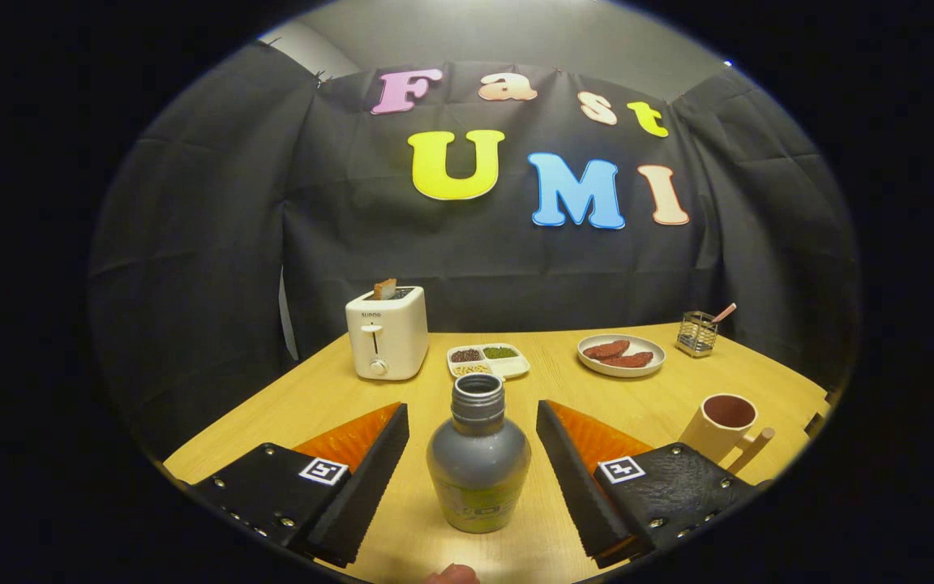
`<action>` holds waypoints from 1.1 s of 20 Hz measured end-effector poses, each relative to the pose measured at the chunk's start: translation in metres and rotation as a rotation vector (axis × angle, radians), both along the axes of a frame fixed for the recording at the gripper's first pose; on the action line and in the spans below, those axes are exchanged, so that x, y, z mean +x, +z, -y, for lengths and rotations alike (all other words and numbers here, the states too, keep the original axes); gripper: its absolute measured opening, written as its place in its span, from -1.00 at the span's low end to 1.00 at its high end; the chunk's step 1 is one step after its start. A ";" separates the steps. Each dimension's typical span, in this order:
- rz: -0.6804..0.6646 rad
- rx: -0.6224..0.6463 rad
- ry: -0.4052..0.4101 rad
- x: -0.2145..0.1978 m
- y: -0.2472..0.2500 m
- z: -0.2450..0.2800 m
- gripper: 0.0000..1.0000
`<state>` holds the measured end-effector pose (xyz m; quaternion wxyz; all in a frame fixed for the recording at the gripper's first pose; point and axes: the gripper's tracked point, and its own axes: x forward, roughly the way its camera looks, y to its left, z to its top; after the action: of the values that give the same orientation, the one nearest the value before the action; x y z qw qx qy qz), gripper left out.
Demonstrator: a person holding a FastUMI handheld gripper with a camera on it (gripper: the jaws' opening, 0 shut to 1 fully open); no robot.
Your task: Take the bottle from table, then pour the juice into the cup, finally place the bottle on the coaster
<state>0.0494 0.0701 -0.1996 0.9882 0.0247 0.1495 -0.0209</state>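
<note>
A grey bottle (477, 462) with an open neck and no cap stands upright on the wooden table (313, 397). It sits between the two fingers of my gripper (473, 418), which is open, with a gap on each side of the bottle. The left finger (366, 470) and the right finger (576, 474) flank the bottle's body without touching it. A cream cup (722, 426) with a dark inside and a wooden handle stands to the right, just beyond the right finger.
At the back of the table stand a white toaster (387, 332) with toast in it, a divided dish of grains (488, 360), a plate with sausages (621, 354) and a wire holder (696, 333). A fingertip (452, 574) shows below the bottle.
</note>
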 end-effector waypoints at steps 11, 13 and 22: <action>-0.109 0.005 0.013 -0.005 -0.053 -0.001 0.94; -0.131 0.015 0.011 -0.006 -0.063 -0.003 0.94; -0.200 0.026 -0.019 -0.014 -0.090 -0.002 0.94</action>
<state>0.0357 0.0723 -0.2900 0.9677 0.0366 0.2477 -0.0305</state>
